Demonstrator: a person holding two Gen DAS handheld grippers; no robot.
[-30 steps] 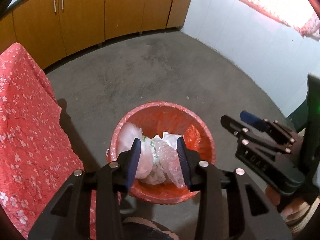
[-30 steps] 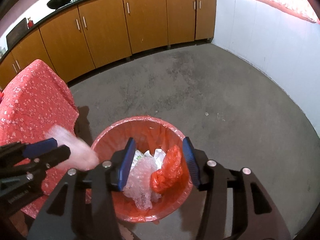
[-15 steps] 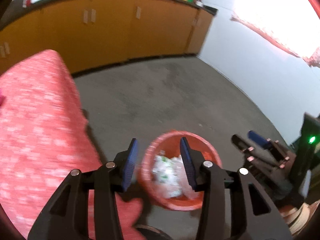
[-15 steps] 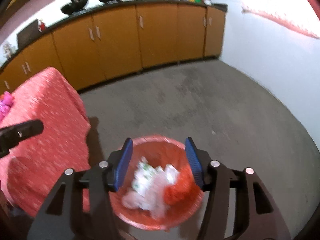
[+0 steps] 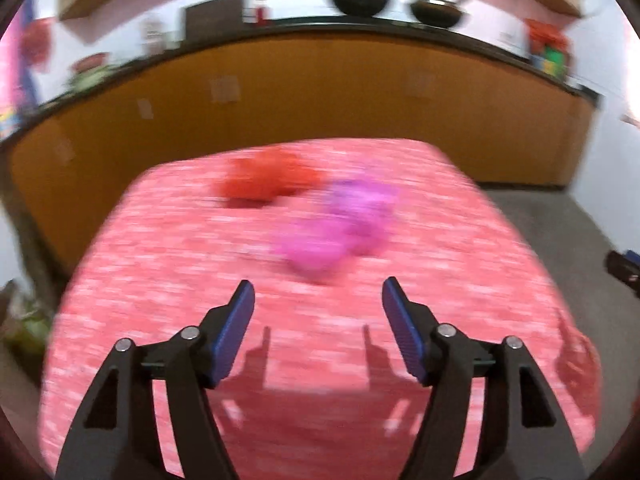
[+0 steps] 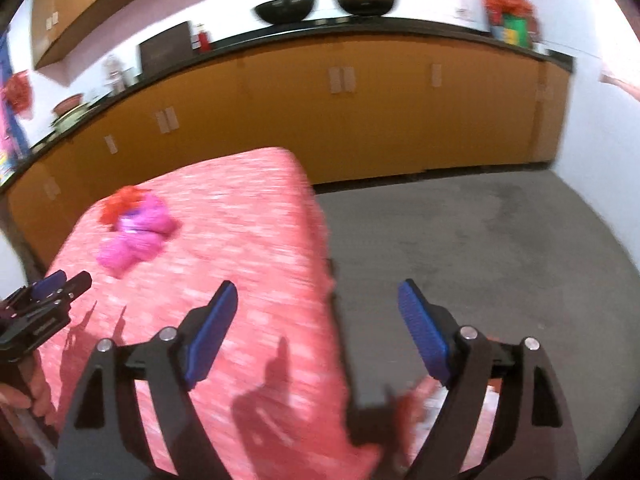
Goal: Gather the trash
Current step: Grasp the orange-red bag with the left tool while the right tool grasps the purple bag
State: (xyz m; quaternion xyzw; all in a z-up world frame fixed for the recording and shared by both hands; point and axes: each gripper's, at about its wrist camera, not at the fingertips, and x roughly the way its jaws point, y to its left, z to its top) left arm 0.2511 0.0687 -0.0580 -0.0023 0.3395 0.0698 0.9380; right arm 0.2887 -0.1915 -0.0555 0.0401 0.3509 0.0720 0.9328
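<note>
A crumpled pink plastic bag (image 5: 340, 228) and a crumpled red bag (image 5: 268, 178) lie on a table with a red flowered cloth (image 5: 160, 280). My left gripper (image 5: 318, 300) is open and empty over the near part of the table, short of the pink bag. My right gripper (image 6: 318, 304) is open and empty over the table's right edge. In the right wrist view the pink bag (image 6: 136, 236) and red bag (image 6: 120, 202) sit far left, and the left gripper (image 6: 60, 286) shows at the left edge. The red bin rim (image 5: 580, 364) shows blurred at lower right.
Orange cabinets (image 6: 360, 112) with a black counter run along the back wall, with two woks (image 6: 284, 8) on top. Grey floor (image 6: 480, 240) lies right of the table. A white wall (image 6: 600, 160) stands at the right.
Both grippers have swung up and left from above the red bin to face the table. Both jaws have opened wider. The views are motion-blurred.
</note>
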